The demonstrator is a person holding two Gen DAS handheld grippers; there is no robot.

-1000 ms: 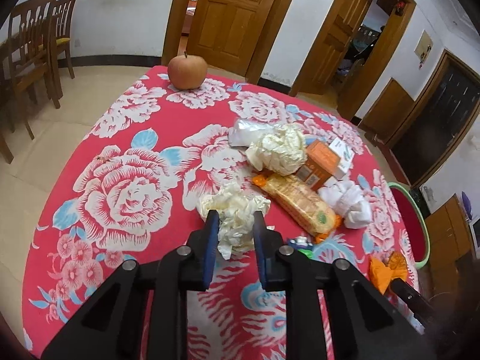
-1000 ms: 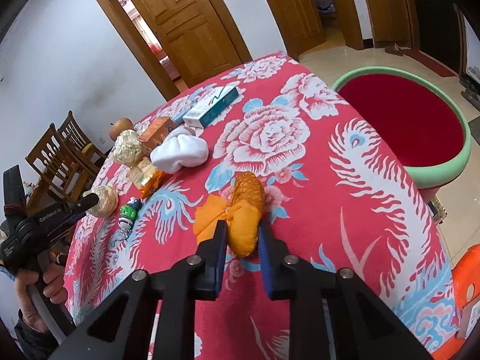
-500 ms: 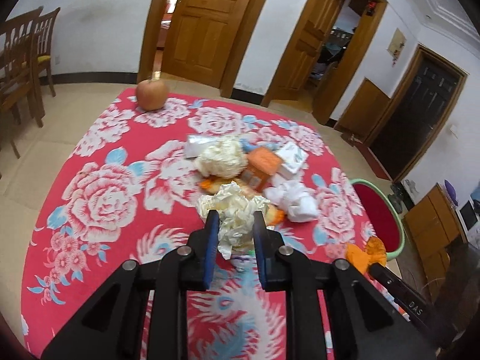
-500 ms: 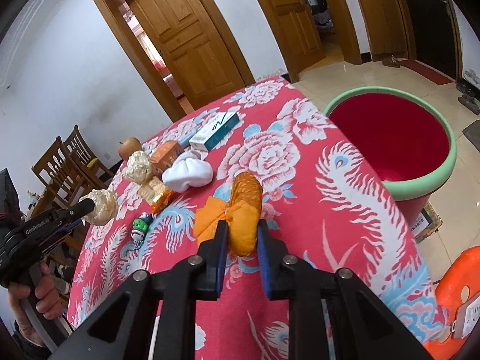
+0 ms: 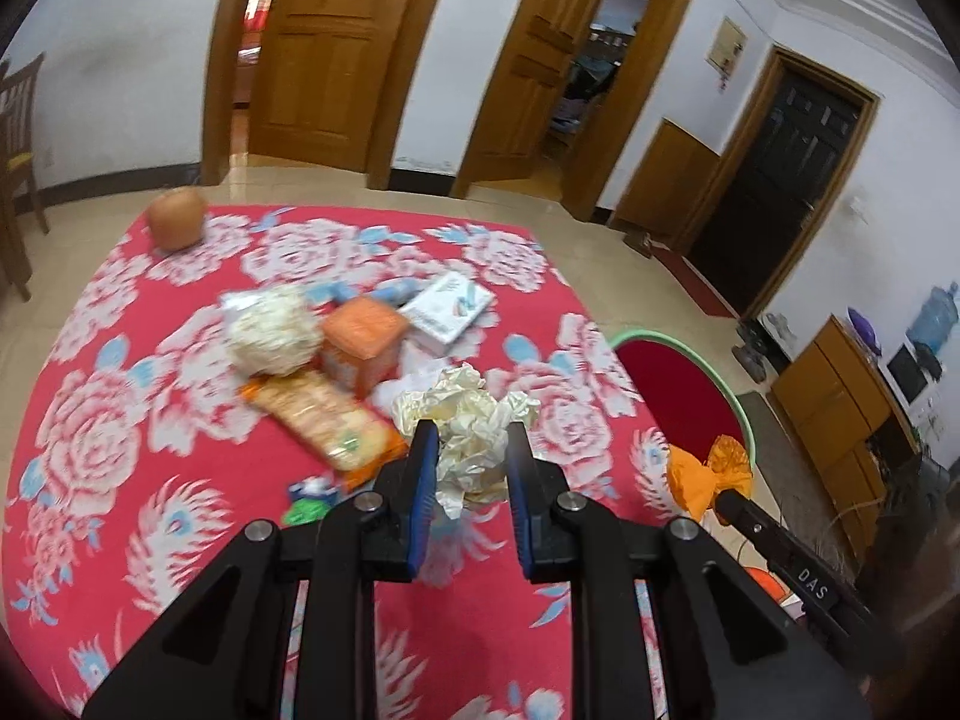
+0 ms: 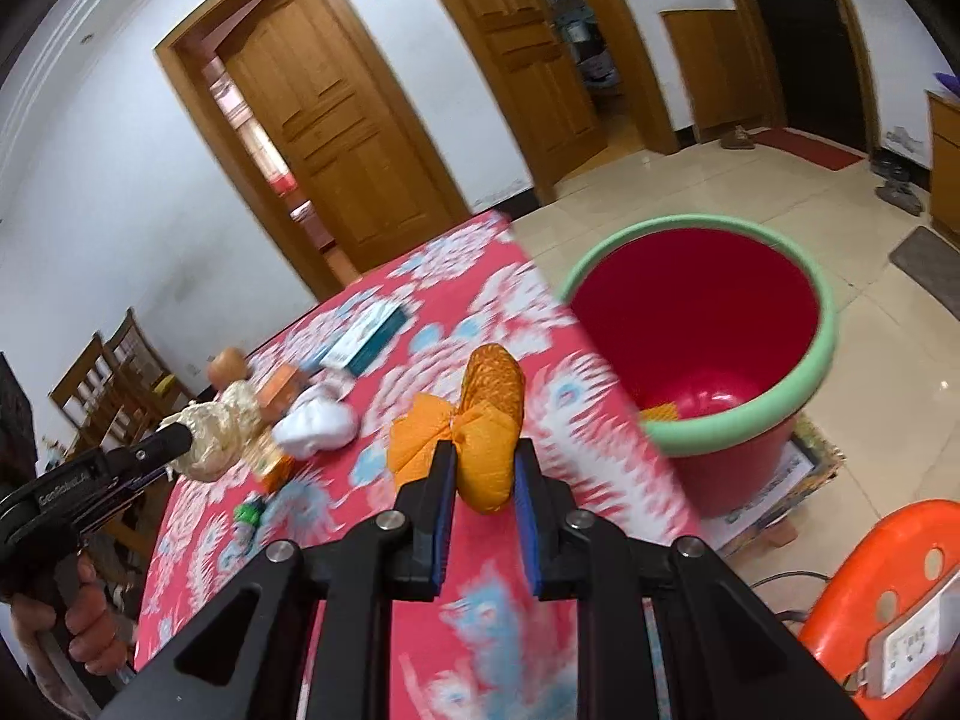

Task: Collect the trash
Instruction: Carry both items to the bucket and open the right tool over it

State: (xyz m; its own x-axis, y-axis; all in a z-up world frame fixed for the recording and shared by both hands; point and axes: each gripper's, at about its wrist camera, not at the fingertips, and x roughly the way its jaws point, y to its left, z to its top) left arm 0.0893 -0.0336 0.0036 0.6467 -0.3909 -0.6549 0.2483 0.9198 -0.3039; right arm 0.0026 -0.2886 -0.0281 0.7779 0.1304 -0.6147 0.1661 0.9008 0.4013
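My left gripper [image 5: 471, 441] is shut on a crumpled cream paper wad [image 5: 465, 420], lifted above the red flowered tablecloth [image 5: 150, 324]. In the right wrist view my right gripper [image 6: 483, 459] is shut on an orange mesh bag [image 6: 486, 420], held above the table edge, left of the red bucket with a green rim [image 6: 828, 336]. That bucket [image 5: 678, 402] stands on the floor at the table's right side and holds an orange scrap at its bottom. The left wrist view also shows the orange bag [image 5: 708, 474] on the right gripper's tip.
On the table lie another cream wad [image 5: 270, 330], an orange box [image 5: 360, 342], a biscuit packet [image 5: 324, 414], a white-blue box [image 5: 450, 306], a white wad [image 6: 315, 426], a small green wrapper [image 5: 309, 495] and an apple [image 5: 174, 219]. An orange stool [image 6: 888, 594] stands near the bucket; chairs [image 6: 114, 384] stand far left.
Both grippers have risen and swung right toward the bucket, each carrying its load. The cream wad has come off the cloth; the orange bag now hangs by the table edge.
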